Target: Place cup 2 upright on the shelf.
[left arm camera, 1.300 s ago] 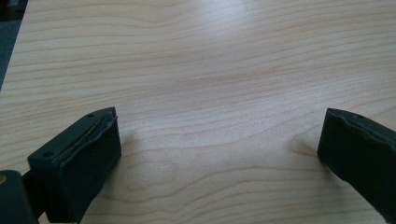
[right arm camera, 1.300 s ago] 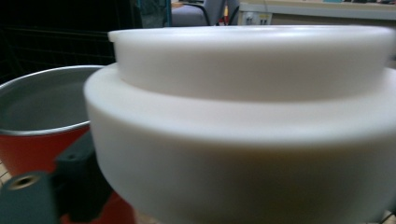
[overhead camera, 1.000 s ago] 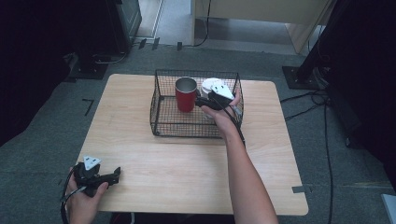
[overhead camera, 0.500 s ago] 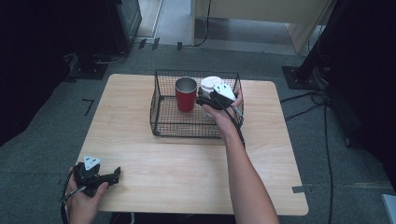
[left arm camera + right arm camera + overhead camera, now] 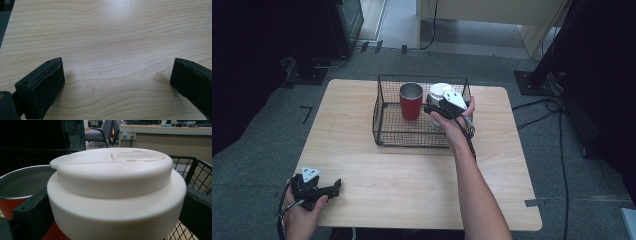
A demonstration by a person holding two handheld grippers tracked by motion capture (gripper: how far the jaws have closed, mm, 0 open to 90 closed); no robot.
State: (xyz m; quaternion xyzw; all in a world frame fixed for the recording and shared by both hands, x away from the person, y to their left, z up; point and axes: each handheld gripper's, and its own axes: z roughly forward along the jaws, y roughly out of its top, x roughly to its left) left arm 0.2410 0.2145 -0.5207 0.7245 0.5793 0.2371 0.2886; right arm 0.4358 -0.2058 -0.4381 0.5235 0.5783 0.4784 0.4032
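A black wire basket (image 5: pixel 412 135) stands at the far middle of the wooden table (image 5: pixel 412 185). Inside it are a red cup (image 5: pixel 411 101) with a steel lining and, to its right, a white-lidded cup (image 5: pixel 439 91). My right gripper (image 5: pixel 437 104) reaches into the basket and is shut on the white-lidded cup (image 5: pixel 117 195), one black jaw pressed on each side under the lid. The red cup (image 5: pixel 17 185) is close behind on the left there. My left gripper (image 5: pixel 334 186) rests at the table's near left corner, open over bare wood (image 5: pixel 117 50).
The basket's far wall (image 5: pixel 192 170) rises just behind the white cup. Dark stands and cables (image 5: pixel 542 107) lie on the grey floor around the table. A desk and chair stand in the far background.
My right gripper has shifted slightly toward the near side and down inside the basket, and more of the white lid shows beyond it. The left gripper has not moved.
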